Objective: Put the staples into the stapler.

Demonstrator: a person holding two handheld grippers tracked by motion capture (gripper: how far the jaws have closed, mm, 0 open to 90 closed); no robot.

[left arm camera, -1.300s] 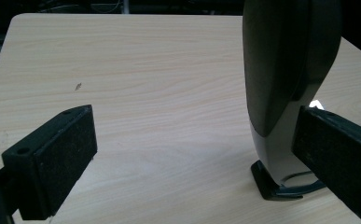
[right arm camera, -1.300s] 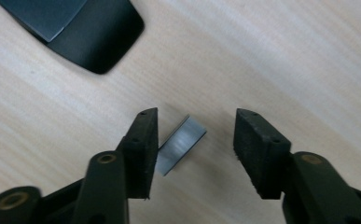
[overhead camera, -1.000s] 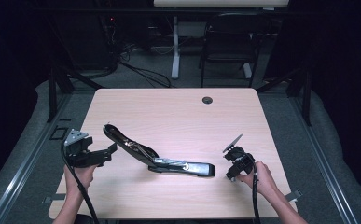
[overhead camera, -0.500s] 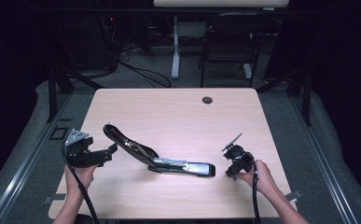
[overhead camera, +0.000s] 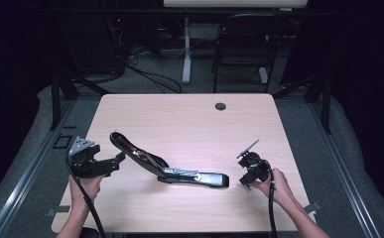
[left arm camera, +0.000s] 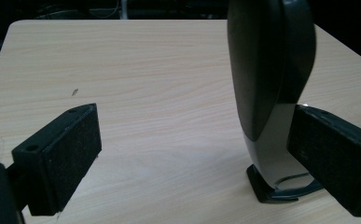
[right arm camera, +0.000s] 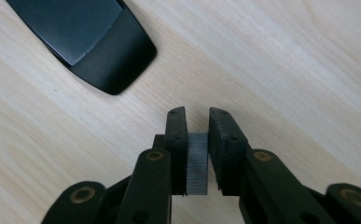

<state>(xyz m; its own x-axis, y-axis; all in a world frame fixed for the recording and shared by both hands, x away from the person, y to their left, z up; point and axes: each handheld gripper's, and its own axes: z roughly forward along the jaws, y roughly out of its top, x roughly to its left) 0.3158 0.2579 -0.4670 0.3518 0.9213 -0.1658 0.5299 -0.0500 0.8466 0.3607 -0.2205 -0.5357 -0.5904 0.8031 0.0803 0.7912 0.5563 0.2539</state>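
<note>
Your left gripper [left arm camera: 187, 158] had its jaws spread wide, and the raised arm of the stapler [left arm camera: 271, 93] stood between them, close against the right-hand jaw; whether that jaw touched it, you could not tell. Your right gripper [right arm camera: 197, 122] held a small grey block of staples [right arm camera: 197, 163] pinched between jaws set only narrowly apart. It hovered just beyond the stapler's dark rounded base end [right arm camera: 99, 46]. The stapler [overhead camera: 169, 166] lay opened out at the near middle of the table [overhead camera: 189, 119], its arm lifted toward your left gripper [overhead camera: 111, 162] and its base pointing at your right gripper [overhead camera: 249, 171]. No brand or lettering could be read on the stapler.
</note>
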